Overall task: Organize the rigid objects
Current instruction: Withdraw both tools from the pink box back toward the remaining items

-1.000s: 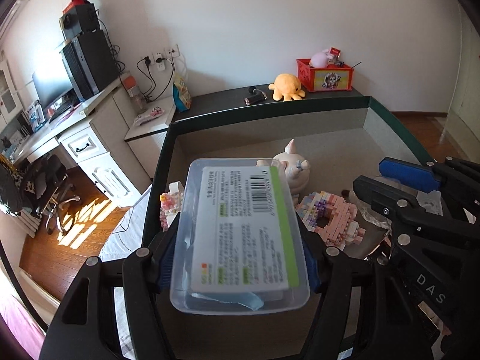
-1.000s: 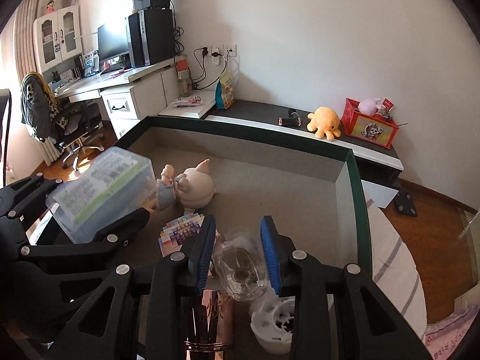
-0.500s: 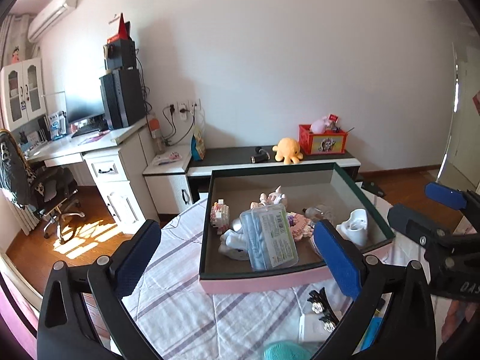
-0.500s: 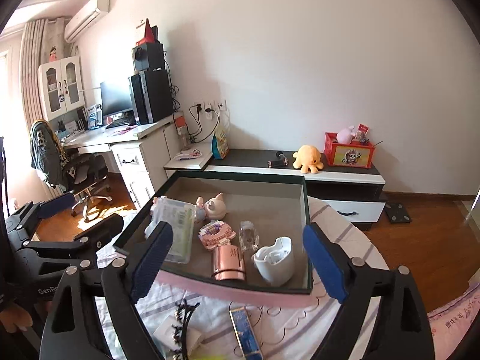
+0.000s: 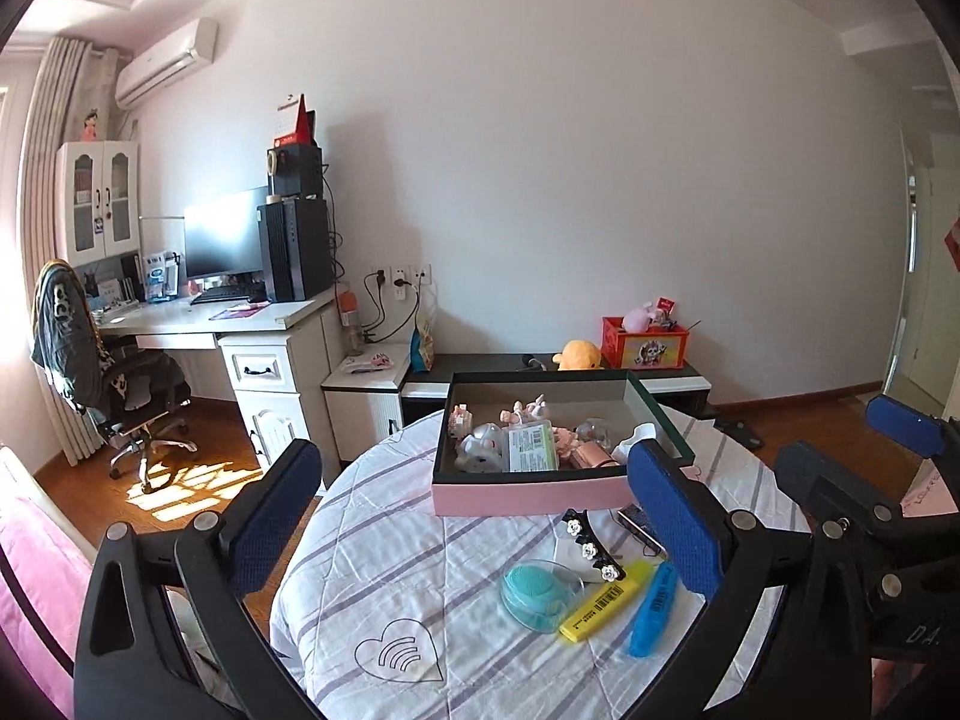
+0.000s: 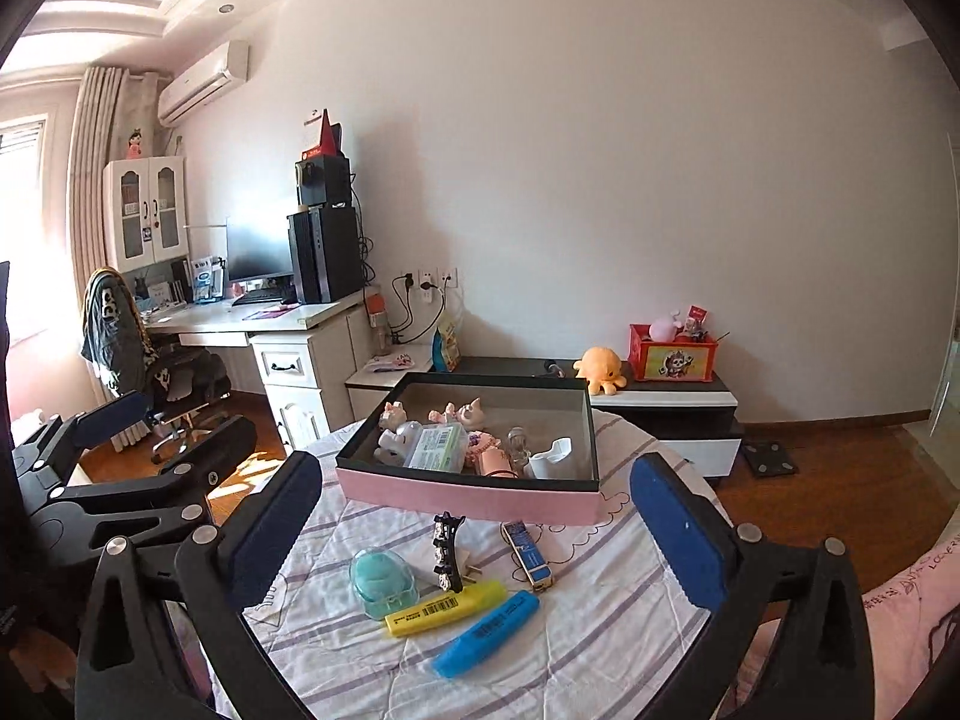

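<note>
Now both your left hand-held gripper (image 5: 474,516) and right hand-held gripper (image 6: 474,531) gape empty, withdrawn from the pink-walled box (image 6: 468,498); the yellow highlighter (image 6: 444,600) awaits.

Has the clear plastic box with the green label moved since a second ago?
Yes. The clear plastic box has left the left tongs and now lies inside the pink tray.
</note>
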A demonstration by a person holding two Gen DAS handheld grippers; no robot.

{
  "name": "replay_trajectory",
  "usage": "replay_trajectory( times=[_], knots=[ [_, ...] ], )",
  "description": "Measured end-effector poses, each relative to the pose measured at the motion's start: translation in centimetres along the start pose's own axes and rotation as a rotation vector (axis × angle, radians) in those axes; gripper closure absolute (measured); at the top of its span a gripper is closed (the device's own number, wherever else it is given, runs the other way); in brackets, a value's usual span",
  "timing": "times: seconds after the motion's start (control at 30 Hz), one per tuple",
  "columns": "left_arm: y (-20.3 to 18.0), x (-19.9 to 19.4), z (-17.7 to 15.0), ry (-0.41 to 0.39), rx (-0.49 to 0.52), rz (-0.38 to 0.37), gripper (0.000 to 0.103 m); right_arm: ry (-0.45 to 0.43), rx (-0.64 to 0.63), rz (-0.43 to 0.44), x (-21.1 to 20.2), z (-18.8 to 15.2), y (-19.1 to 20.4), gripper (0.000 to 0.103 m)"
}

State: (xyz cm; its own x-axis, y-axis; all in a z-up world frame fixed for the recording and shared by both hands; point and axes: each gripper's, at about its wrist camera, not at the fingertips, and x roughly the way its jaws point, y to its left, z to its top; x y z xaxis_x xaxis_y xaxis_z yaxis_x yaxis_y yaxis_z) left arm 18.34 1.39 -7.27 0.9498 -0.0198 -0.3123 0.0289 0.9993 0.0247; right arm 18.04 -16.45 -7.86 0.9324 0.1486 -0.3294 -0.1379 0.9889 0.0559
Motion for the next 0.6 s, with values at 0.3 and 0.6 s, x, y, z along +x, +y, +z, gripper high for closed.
replay_trajectory(
  times=[0.3,0.6],
  knots=[
    [0.0,-5.4,0.5,-0.07,0.005,0.015,0.0,-0.069,-0.005,-0.011,-5.8,0.2,1.1,0.0],
    [-0.4,-7.5,0.7,-0.108,0.009,0.014,0.0,-0.102,-0.011,-0.024,-8.3,0.2,1.5,0.0]
  ],
)
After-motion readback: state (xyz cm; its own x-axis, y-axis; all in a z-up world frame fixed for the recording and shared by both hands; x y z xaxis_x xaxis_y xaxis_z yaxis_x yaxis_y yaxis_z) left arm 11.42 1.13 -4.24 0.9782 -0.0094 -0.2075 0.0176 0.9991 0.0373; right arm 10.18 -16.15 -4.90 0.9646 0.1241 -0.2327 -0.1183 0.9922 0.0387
